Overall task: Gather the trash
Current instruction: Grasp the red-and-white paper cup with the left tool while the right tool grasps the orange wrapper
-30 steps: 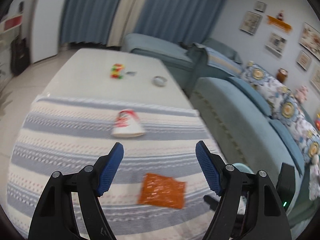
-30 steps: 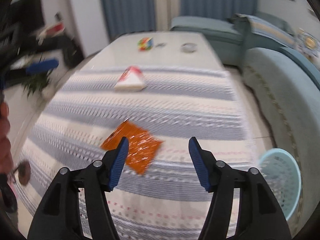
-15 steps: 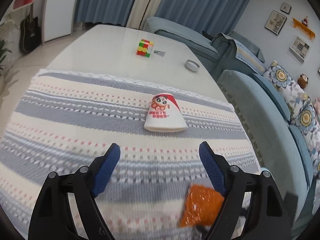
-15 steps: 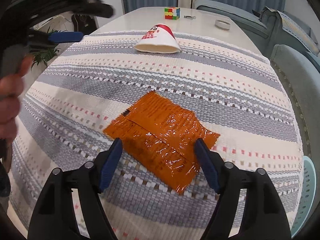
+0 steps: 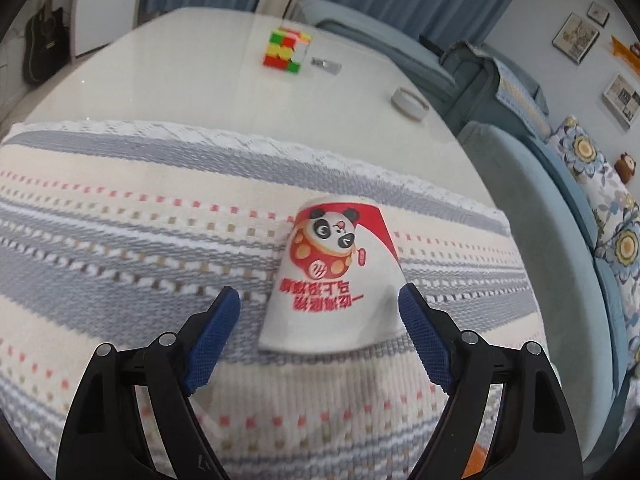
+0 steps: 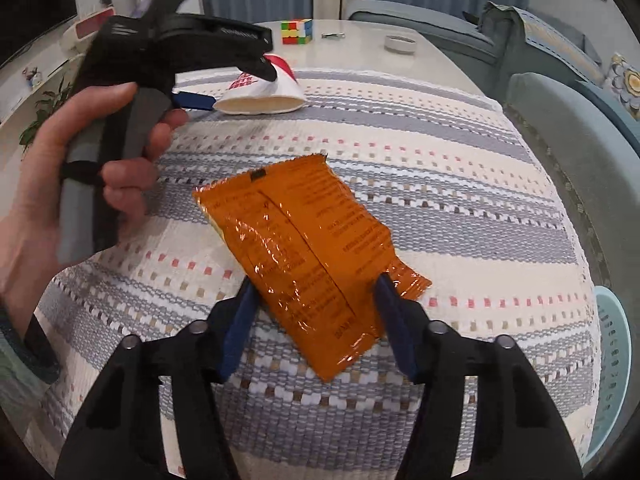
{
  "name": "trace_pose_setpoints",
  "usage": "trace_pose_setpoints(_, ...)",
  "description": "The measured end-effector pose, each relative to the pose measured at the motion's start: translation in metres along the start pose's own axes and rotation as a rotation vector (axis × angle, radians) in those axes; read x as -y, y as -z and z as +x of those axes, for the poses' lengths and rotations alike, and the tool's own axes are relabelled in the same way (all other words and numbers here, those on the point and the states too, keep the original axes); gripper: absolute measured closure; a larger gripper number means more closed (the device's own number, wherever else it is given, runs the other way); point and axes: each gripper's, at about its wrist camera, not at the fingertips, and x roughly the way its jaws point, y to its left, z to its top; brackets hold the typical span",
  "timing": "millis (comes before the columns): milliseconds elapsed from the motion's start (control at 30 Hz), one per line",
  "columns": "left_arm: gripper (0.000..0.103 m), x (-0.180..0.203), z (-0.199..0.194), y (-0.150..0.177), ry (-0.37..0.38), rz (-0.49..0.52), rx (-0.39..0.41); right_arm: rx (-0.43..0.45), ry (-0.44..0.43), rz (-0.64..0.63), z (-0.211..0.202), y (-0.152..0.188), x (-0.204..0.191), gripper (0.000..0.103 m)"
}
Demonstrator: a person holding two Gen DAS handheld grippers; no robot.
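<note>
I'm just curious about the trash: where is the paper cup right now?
The paper cup lies on its side on the striped tablecloth, between the open left gripper's fingers, beyond the orange wrapper.

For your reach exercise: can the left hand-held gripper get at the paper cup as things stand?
Probably yes. The left hand-held gripper is open, its blue fingers either side of the flattened paper cup, with nothing between them.

You have a white paper cup (image 5: 336, 280) with a red panda print lying on its side, flattened, mouth toward you, its wide end between the left fingers (image 5: 214, 332). The crinkled orange snack wrapper (image 6: 304, 256) lies flat, its near end between the right fingers (image 6: 394, 320).
</note>
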Motion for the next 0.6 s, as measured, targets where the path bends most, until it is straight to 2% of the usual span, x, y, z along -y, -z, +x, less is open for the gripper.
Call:
trace_pose_setpoints(67, 0.026, 0.004, 0.005, -0.003, -0.026, 0.017, 0.002, 0.008, -0.003, 0.008, -0.001, 0.0, 0.004, 0.063)
trace_pose_setpoints(167, 0.042, 0.009, 0.007, -0.003, -0.012, 0.024, -0.002, 0.027, 0.0, 0.012, -0.006, 0.001, 0.004, 0.077)
trace_pose_setpoints(233, 0.048, 0.013, 0.005, -0.003, -0.031, 0.029, 0.01, 0.04, -0.002, 0.017, -0.009, 0.001, 0.006, 0.084)
trace_pose_setpoints(300, 0.059, 0.016, -0.002, -0.002, -0.03, 0.034, 0.034, 0.059, -0.013, 0.029, -0.015, 0.004, 0.008, 0.087)
trace_pose_setpoints(400, 0.07, 0.017, -0.021, 0.007, -0.013, 0.027, 0.058, 0.105, -0.037, 0.056, -0.026, 0.009, 0.014, 0.09)
trace_pose_setpoints(533, 0.077, 0.026, -0.054, 0.024, -0.017, 0.058, 0.093, 0.134, -0.043, 0.073, -0.036, 0.012, 0.021, 0.093)
trace_pose_setpoints(600, 0.08, 0.029, -0.075, 0.037, 0.01, 0.059, 0.105, 0.144, -0.022, 0.072, -0.046, 0.014, 0.025, 0.095)
